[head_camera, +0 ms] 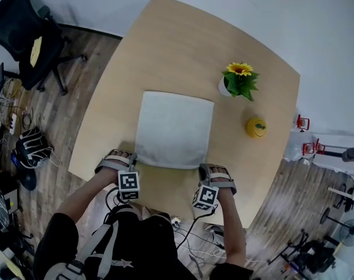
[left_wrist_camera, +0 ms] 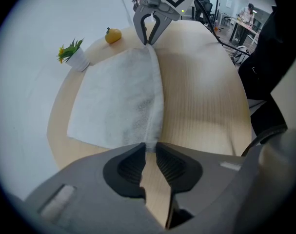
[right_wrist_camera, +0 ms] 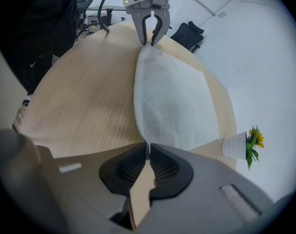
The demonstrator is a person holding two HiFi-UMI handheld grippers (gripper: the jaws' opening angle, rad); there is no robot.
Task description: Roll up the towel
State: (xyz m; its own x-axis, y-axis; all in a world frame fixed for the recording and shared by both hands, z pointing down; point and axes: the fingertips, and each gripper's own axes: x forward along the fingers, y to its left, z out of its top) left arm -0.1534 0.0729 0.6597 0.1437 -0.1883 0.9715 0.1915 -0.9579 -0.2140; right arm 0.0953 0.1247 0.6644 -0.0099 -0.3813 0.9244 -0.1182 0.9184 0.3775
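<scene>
Towel (head_camera: 174, 130) flat on surface (head_camera: 165, 34), pale rectangle, no turn of roll yet: task judged at very start
Left tool (left_wrist_camera: 150, 147) nearly closed, pinching towel's near left corner; right tool (right_wrist_camera: 148, 147) likewise nipped on near right corner
Left to do: whole roll, near edge toward far edge
Potted sunflower (head_camera: 239, 79) just past towel's far right corner; yellow fruit (head_camera: 256, 127) right of towel, apart
Nothing on towel; pot likely only hazard late in roll
Office chair (head_camera: 25, 34) far left of towel, off surface

White towel (head_camera: 174, 128) spread flat on wooden table (head_camera: 165, 45), unrolled
</scene>
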